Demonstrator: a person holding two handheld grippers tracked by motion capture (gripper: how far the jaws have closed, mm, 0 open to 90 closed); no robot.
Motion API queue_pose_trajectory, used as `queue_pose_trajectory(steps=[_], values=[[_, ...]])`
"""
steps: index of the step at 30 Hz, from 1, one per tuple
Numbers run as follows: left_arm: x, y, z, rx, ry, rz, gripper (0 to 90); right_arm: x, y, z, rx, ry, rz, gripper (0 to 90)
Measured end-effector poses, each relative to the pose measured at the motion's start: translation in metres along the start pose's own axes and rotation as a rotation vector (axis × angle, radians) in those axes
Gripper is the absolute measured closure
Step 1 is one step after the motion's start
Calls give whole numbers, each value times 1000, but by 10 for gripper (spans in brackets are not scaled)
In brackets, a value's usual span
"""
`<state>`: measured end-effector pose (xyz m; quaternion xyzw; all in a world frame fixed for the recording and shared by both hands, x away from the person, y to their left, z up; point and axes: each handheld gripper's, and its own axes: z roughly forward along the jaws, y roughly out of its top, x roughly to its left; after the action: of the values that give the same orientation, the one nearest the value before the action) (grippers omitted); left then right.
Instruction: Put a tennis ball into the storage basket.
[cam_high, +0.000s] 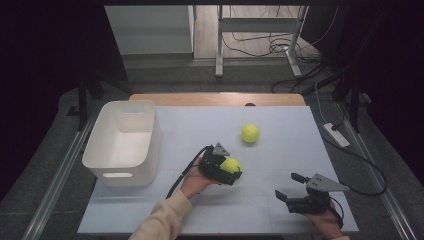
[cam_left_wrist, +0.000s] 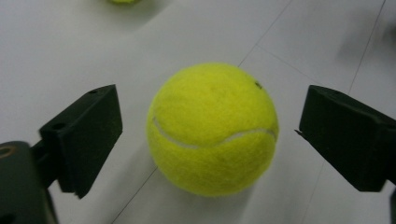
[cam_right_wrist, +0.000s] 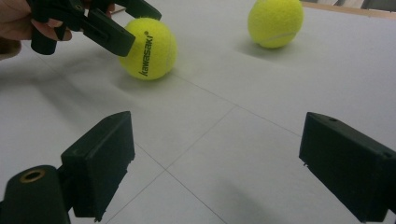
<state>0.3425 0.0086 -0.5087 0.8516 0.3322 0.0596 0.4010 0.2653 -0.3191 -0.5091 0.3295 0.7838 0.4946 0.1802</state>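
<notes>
A yellow tennis ball (cam_high: 231, 165) lies on the white table (cam_high: 280, 150) between the jaws of my left gripper (cam_high: 236, 169). In the left gripper view the ball (cam_left_wrist: 212, 128) has a gap on each side, so the open left gripper (cam_left_wrist: 210, 122) is around it without touching. A second tennis ball (cam_high: 250, 133) lies farther back, apart from both grippers. My right gripper (cam_high: 287, 185) stands open near the front right with nothing in it. The right gripper view shows its open jaws (cam_right_wrist: 219, 156), the near ball (cam_right_wrist: 149, 49) marked "kawasaki", the far ball (cam_right_wrist: 275, 22) and the left gripper (cam_right_wrist: 100, 25).
A white plastic bin (cam_high: 122, 142) with handle slots stands on the left of the table, nothing visible inside it. A wooden strip (cam_high: 217, 98) runs along the table's far edge. Cables and a power strip (cam_high: 336, 134) lie on the floor to the right.
</notes>
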Motion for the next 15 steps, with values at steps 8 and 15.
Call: queue_pose_trajectory(steps=[8, 15], values=[[2, -2, 1, 11, -9, 14, 273, 0, 0, 0, 0, -1, -1, 101], [1, -2, -1, 11, -17, 30, 278, 0, 0, 0, 1, -3, -2, 101]])
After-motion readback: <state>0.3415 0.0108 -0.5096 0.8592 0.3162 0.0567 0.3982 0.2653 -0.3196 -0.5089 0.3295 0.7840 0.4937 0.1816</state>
